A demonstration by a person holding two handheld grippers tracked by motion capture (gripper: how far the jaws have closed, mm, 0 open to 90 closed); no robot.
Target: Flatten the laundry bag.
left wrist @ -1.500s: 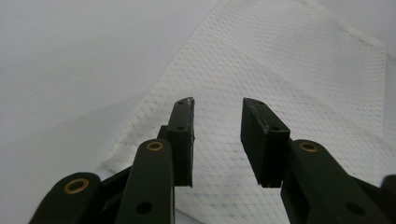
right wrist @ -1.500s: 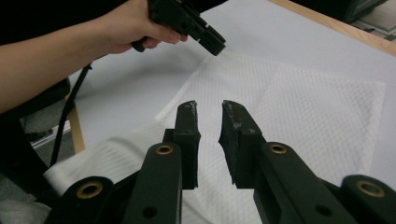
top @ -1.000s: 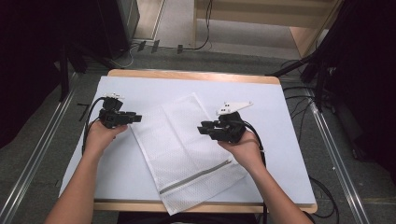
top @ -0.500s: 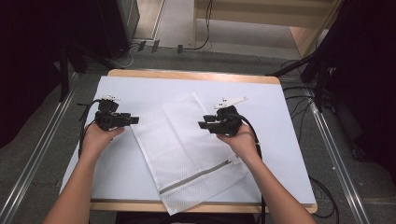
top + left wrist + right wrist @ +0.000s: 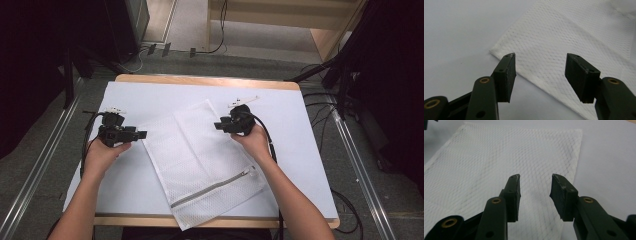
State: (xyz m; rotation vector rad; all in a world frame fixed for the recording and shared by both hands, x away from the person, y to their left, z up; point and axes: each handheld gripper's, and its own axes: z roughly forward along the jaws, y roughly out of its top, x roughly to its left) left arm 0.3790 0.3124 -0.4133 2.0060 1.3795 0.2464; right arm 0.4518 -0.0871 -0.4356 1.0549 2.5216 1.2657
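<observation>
This looks like a lab or recording room, not a home. A plain wooden bench [image 5: 210, 80] covered by a white sheet [image 5: 290, 115] stands on grey carpet [image 5: 45, 150]. Metal floor rails [image 5: 37, 170] run along it at 9 and 3 o'clock. Black cables [image 5: 220, 30] trail over the floor at 12 o'clock, near dark equipment stands [image 5: 345, 75] and a wooden cabinet [image 5: 325, 30].

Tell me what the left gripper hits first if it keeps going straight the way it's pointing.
Probably the white mesh bag: the open left gripper points at the bag's near corner and edge. Height above the table is unclear.
</observation>
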